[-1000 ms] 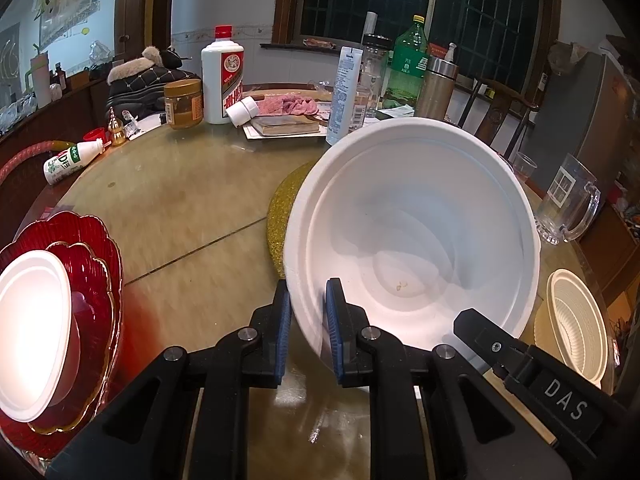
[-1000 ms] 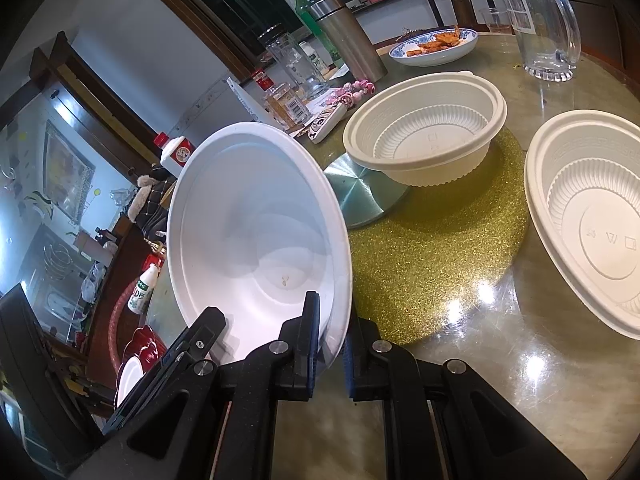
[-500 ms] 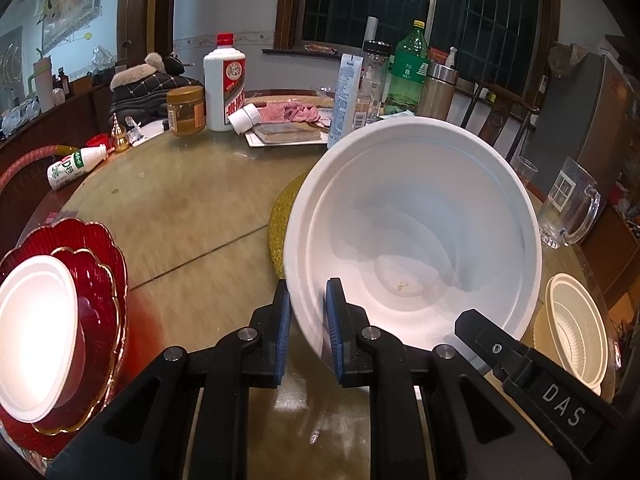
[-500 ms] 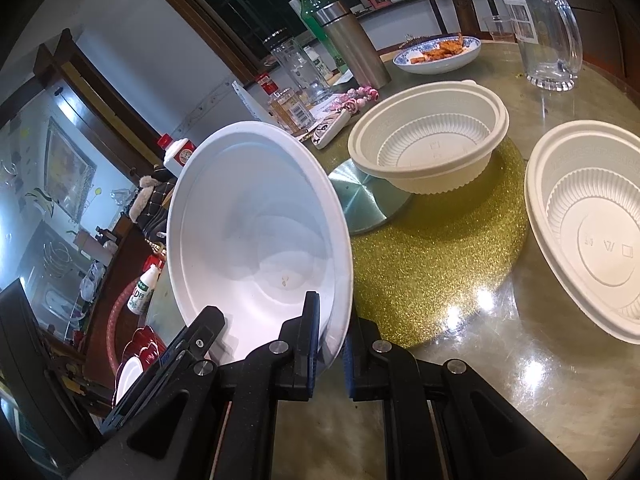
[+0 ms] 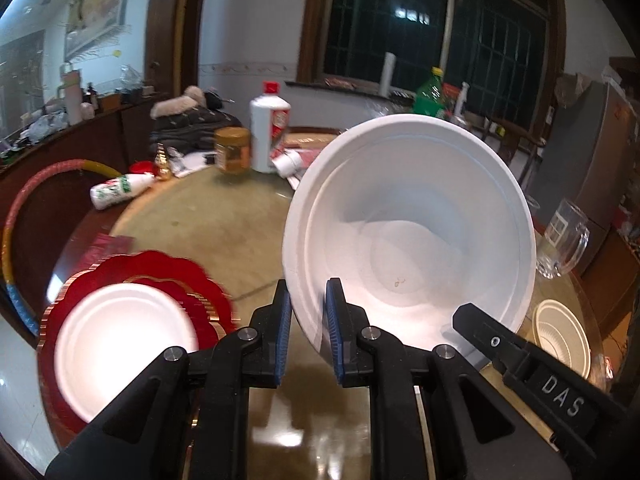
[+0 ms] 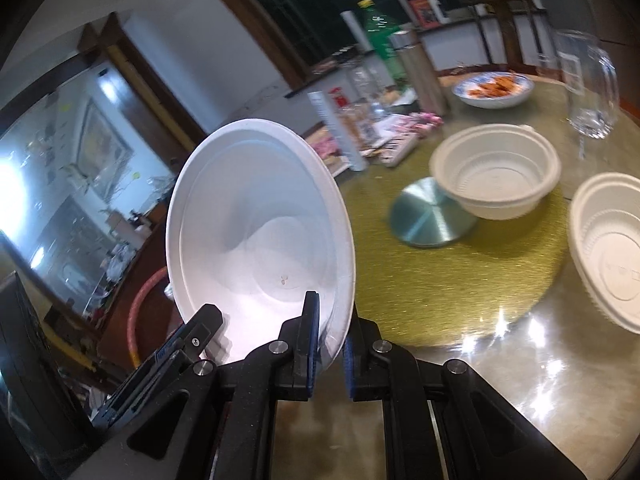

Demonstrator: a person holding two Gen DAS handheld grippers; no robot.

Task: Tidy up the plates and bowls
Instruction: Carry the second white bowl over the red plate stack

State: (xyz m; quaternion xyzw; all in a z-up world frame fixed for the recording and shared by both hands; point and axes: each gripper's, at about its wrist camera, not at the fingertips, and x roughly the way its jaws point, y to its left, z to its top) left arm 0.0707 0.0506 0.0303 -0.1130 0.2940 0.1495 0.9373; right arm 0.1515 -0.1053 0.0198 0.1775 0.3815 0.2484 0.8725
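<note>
Left wrist view: my left claw and right claw both clamp the white foam bowl's rim, tilted above the table, right of the red plates. I'd level it, then nest gently.

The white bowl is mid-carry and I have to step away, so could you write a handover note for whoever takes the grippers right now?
Left gripper: shut on the white bowl at its near rim.
Right gripper: shut on the same bowl's rim; bowl is tilted, off the table.
Red scalloped plates lie stacked lower left in the left wrist view, a small white bowl on top.
Two cream ribbed bowls sit apart on the gold mat.
Done: small bowl on the red stack.
Left: set the held bowl down, probably on that stack; gather the cream bowls.
</note>
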